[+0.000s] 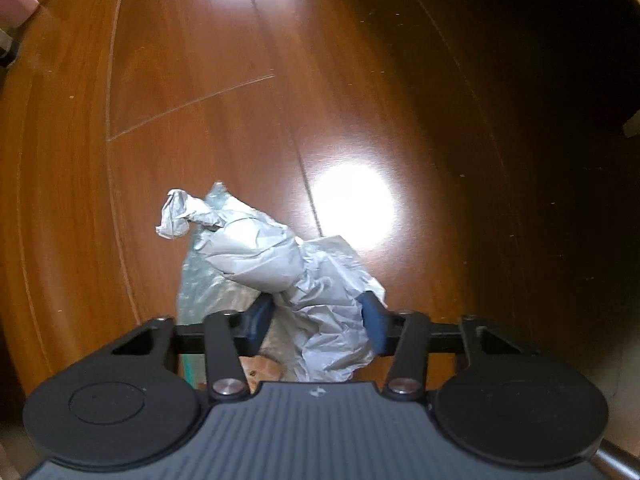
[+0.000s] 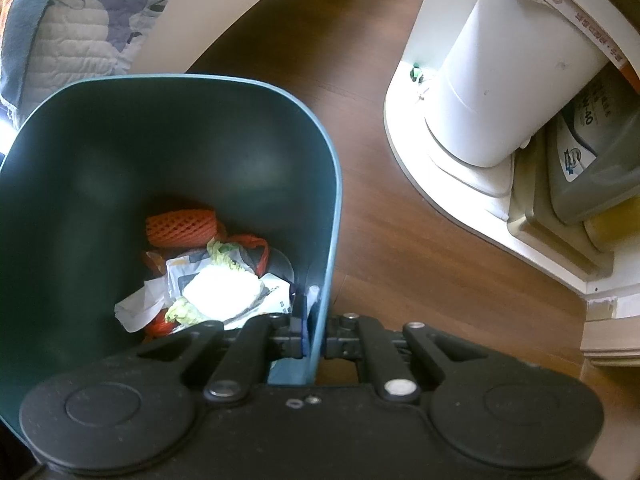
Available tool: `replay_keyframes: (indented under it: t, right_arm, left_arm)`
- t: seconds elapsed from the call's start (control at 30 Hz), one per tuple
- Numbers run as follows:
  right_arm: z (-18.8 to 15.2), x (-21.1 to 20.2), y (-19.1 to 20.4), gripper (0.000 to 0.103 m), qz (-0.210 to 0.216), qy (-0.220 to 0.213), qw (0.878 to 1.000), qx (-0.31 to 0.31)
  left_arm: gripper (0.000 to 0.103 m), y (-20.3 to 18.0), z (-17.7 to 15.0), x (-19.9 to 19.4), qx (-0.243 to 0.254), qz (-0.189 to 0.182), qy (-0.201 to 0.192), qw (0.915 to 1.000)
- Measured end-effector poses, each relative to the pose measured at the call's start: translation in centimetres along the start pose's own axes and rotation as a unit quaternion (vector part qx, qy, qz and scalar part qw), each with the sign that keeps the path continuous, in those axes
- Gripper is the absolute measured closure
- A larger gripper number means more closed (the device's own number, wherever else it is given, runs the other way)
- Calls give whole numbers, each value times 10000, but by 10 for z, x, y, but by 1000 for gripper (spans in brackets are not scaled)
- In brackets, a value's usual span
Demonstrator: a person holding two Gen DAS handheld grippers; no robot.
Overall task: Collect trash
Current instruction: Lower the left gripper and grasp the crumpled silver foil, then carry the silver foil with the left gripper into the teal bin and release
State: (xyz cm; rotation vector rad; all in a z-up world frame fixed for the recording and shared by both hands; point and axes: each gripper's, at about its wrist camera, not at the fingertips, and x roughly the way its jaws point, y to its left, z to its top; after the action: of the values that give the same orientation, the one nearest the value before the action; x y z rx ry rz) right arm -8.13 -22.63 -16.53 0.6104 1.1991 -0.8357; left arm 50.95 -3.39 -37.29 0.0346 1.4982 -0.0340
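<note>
Brown wooden floor [image 1: 360,80] fills the left wrist view, glossy, with two bright light patches, one at the top centre and one at mid-frame right of centre. My left hand-held gripper [image 1: 316,320] is closed on a crumpled grey-white wad of paper [image 1: 280,256], its blue pads pressing the wad from both sides at lower centre. The wad sticks up and to the left of the fingers, with a piece of clear plastic film [image 1: 204,292] just behind it.

My right hand-held gripper [image 2: 314,336] is clamped on the rim of a dark teal trash bin [image 2: 336,184], one finger inside the wall and one outside. At the bin's bottom, centre-left of the frame, lie an orange foam net [image 2: 180,226], white paper scraps and a white lump [image 2: 222,290]. A white cylindrical container [image 2: 504,80] stands at upper right, on a pale shelf [image 2: 452,196].
</note>
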Motion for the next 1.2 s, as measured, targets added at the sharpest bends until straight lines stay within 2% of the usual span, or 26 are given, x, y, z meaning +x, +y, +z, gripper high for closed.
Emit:
replay_keyframes:
  t: [0.2, 0.4, 0.53, 0.7, 0.8, 0.93, 1.03, 1.2]
  right_arm:
    - [-1, -2, -4, 100, -14, -59, 9998, 163]
    - [5, -10, -12, 102, -133, -274, 9987, 400]
    - [11, -14, -14, 101, -227, -404, 9983, 349]
    - [19, -18, -17, 102, -153, -433, 9983, 364]
    - [22, -22, -10, 102, -164, -389, 9990, 163]
    - [24, -25, -3, 101, -189, -371, 9991, -103]
    - [24, -28, 6, 101, -290, -385, 9980, -403]
    - [26, -30, 12, 100, -302, -432, 9967, -618]
  left_arm:
    - [71, 7, -9, -13, 206, -52, -213, 9995]
    - [72, 6, -20, -54, 543, -155, -440, 9974]
    - [72, 1, -38, -105, 1036, -346, -682, 9917]
    - [72, -5, -78, -172, 1737, -891, -705, 9782]
    - [72, -18, -113, -214, 2426, -1101, -775, 9608]
    - [72, -34, -167, -267, 3271, -1463, -709, 9309]
    - [72, -47, -211, -301, 3879, -1816, -665, 9012]
    - [72, -73, -281, -349, 4857, -2262, -762, 8409]
